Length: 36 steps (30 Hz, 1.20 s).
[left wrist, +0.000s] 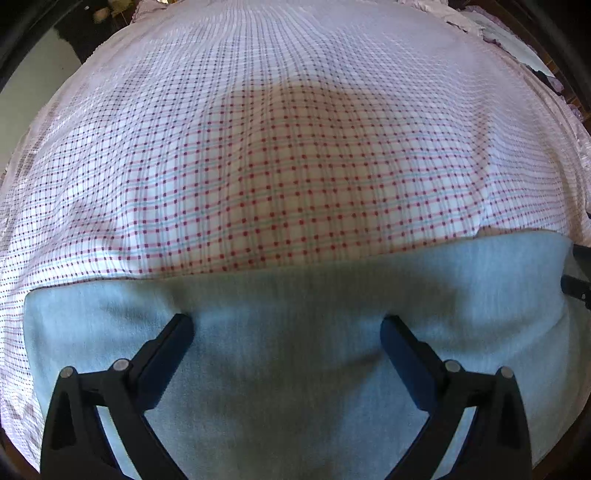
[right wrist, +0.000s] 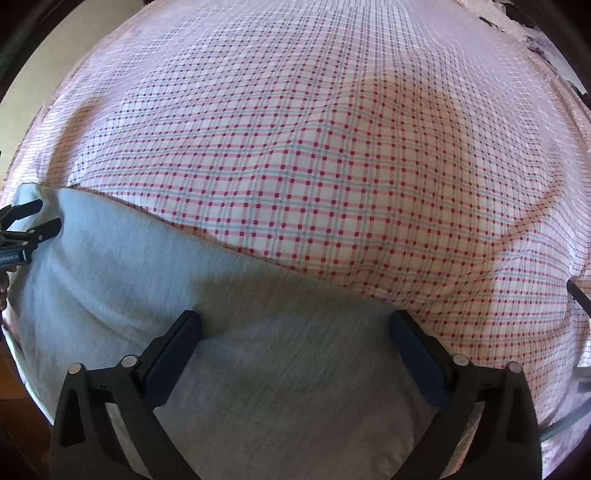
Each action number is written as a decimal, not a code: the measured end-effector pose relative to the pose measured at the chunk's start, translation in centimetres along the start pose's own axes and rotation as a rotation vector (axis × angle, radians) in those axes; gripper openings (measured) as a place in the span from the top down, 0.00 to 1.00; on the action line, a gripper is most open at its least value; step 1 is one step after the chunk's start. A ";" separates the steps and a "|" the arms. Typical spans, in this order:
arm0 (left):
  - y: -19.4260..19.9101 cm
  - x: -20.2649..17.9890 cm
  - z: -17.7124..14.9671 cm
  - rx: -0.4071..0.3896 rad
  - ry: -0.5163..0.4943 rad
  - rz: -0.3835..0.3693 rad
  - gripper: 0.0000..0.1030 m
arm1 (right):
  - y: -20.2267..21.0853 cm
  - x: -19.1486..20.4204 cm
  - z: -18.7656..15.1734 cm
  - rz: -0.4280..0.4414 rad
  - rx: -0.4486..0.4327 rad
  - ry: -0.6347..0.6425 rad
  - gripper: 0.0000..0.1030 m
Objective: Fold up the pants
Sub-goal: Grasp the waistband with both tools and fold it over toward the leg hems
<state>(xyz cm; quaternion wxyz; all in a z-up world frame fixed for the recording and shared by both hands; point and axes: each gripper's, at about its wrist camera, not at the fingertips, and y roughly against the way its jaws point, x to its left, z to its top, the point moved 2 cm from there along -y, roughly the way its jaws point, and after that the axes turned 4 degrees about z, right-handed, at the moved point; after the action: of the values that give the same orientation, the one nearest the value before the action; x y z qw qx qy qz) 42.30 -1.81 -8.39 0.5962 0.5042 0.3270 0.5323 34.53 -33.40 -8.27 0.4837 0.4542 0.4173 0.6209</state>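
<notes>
The left tool (left wrist: pixel 286 326) is wide open. Its two black fingers (left wrist: pixel 173 343) point down at the pants (left wrist: pixel 295 369), and the tips sit right at the cloth. Nothing is pinched between them. The right tool (right wrist: pixel 295 323) is wide open too, with its tips close to the same pants (right wrist: pixel 258 369) and nothing held. I cannot tell if the tips press on the cloth or just hang over it.

The pants are pale blue-grey and look soft and a bit fuzzy. They lie flat in a wide band at the near edge of a bed. Their far edge runs across both views in a long line. A few soft bumps and shadows show in the cloth.

In the right view, the left tool (right wrist: pixel 46 218) shows at the left edge of the pants, with its fingers a little apart.

Under the pants is a bed sheet (left wrist: pixel 295 166). It is white with thin pink and blue lines and small red dots where the lines cross. The sheet has gentle waves in it. Far off, the bed's edge has a ruffled trim (left wrist: pixel 465 22). A pale floor (left wrist: pixel 37 85) shows at the far left.
</notes>
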 end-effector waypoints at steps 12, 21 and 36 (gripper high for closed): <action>6.1 -1.8 -2.7 -0.049 -0.039 0.037 0.97 | 6.6 4.5 -3.1 0.002 -0.045 -0.028 1.00; 13.1 0.7 -6.8 -0.132 0.046 -0.097 0.98 | 14.1 7.4 -7.7 0.056 -0.115 0.035 1.00; 21.1 2.6 -19.2 -0.266 0.049 -0.150 0.98 | 17.8 9.0 -16.4 0.144 -0.177 0.110 1.00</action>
<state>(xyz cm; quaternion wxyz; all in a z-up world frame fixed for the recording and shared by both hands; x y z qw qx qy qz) 18.69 3.99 6.69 0.6877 0.3820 0.3048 0.5369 13.59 -29.10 6.28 0.4523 0.4039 0.3532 0.7125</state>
